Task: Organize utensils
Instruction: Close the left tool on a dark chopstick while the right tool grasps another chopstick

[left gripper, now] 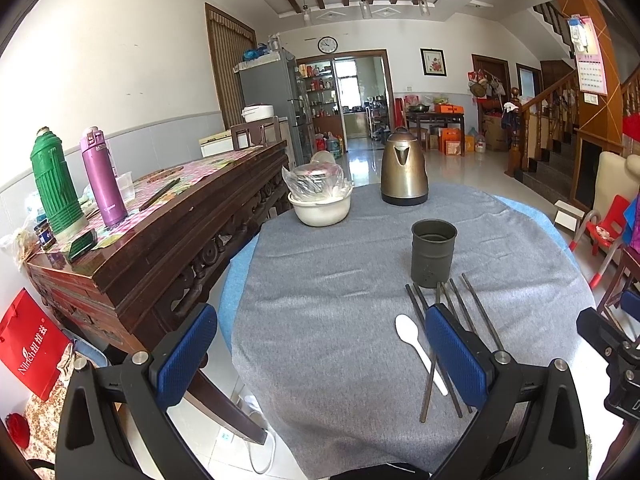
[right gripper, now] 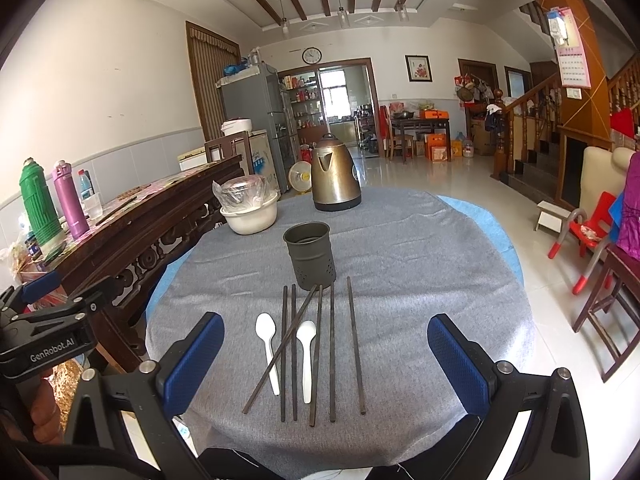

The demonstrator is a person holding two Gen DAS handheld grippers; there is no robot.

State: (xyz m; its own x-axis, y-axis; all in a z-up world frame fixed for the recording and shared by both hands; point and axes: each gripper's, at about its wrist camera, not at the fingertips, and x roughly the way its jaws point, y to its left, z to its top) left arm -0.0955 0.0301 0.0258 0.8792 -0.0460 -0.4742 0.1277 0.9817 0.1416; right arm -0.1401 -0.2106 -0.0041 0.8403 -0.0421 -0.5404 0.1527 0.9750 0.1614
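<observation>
Six dark chopsticks (right gripper: 316,352) are laid out on the grey felt-like cloth (right gripper: 420,280) that covers the round table; they're thin, straight, matte rods, and their long axes run from the near edge away toward the holder (right gripper: 310,254); five are roughly parallel, one is crossed diagonally over the others, its far tip close to the holder's base. Two white plastic spoons (right gripper: 267,344) are mixed in among them, bowls pointed away, handles toward the near edge; the left one is crossed by the diagonal stick. The holder is a dull grey-green metal cylinder, stood upright just beyond the far tips, with small holes punched low in its wall. Further back a bronze-coloured metal kettle (right gripper: 334,178) and a cream plastic basin (right gripper: 250,216) with a bag-wrapped pot in it can be seen.

Both tools are held above the near edge with nothing touched; the left gripper (left gripper: 320,356) is spread wide, blue textured pads (left gripper: 188,356) well apart and nothing between; the right gripper (right gripper: 326,360) is likewise spread wide, with the utensils seen in the gap.
</observation>
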